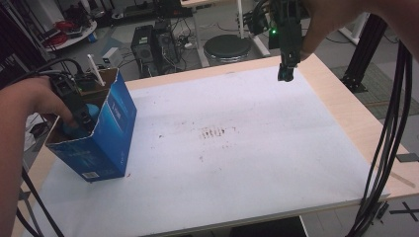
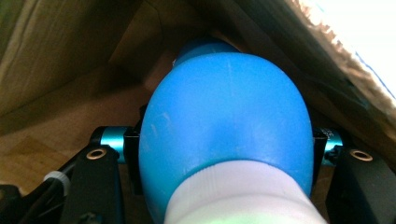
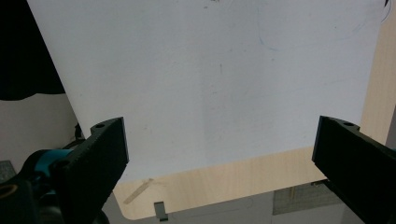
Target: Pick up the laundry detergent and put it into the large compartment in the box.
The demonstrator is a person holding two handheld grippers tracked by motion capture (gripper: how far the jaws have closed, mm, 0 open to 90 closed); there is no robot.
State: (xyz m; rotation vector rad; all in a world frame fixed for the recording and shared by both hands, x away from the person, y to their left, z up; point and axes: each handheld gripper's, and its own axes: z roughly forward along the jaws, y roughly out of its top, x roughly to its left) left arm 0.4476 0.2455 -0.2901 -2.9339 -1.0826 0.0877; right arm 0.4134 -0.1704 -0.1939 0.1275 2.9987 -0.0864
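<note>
High view: left gripper reaches down into the open blue cardboard box standing at the table's left edge, jaws clamped on a round blue rubber bulb with a white neck, which sits inside the box near its bottom. Right gripper hangs in the air over the far right corner of the white sheet covering the wooden table, carrying nothing. White print on the box side and a label patch near its lower corner, too small to read. Left gripper view: bulb pinched at its widest part between the two black jaws, brown cardboard inner walls close around it; no writing on the bulb. Right gripper view: jaws spread wide, only the white sheet and wood edge between them. Progress, judged: the bulb is gripped and down in the box, looks almost placed; what's left is to let go and pull the left gripper out. Right gripper idle.
</note>
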